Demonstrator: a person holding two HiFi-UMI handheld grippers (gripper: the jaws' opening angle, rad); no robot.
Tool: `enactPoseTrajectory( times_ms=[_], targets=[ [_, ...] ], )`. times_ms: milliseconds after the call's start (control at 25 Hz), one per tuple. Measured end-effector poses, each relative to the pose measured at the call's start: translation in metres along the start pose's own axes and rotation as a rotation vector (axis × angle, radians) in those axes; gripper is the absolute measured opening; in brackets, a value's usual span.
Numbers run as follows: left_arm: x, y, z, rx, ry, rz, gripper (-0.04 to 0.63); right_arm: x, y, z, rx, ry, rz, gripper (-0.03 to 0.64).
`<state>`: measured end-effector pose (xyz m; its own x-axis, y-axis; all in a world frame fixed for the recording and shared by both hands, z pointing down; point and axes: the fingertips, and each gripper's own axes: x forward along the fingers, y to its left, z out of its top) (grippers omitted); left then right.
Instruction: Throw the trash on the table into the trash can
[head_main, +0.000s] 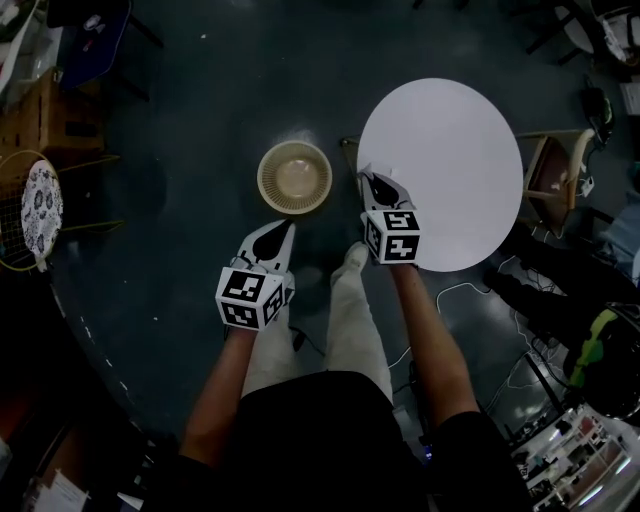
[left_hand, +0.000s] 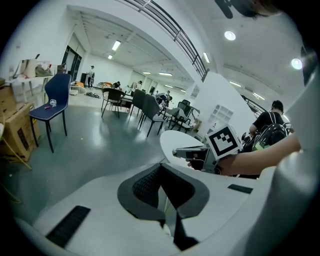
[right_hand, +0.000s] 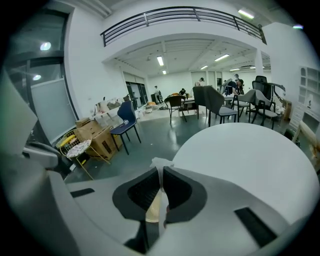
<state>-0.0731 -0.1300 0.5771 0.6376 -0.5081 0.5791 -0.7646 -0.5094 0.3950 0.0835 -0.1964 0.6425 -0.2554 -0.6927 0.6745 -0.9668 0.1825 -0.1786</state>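
A round white table stands on the dark floor, its top bare in the head view. Left of it sits a beige woven trash can, open at the top. My right gripper hovers at the table's left edge, just right of the can. It is shut on a thin white scrap of trash that sticks out past its tips. My left gripper hangs over the floor just below the can. Its jaws are shut and I see nothing between them. The right gripper also shows in the left gripper view.
A wooden chair stands right of the table. At the left are a wire stool with a patterned cushion, cardboard boxes and a blue chair. Cables lie on the floor at lower right. My legs are below the grippers.
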Motion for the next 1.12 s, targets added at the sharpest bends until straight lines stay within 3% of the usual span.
enactPoseTrajectory(
  times_ms=[560, 1120],
  targets=[
    [-0.019, 0.101, -0.033, -0.091, -0.02, 0.075, 0.009, 0.064, 0.099, -0.023, -0.028, 0.052, 0.087, 0.034],
    [0.032, 0.184, -0.095, -0.152, -0.004, 0.131, 0.009, 0.152, 0.122, -0.094, 0.002, 0.118, 0.134, 0.034]
  ],
)
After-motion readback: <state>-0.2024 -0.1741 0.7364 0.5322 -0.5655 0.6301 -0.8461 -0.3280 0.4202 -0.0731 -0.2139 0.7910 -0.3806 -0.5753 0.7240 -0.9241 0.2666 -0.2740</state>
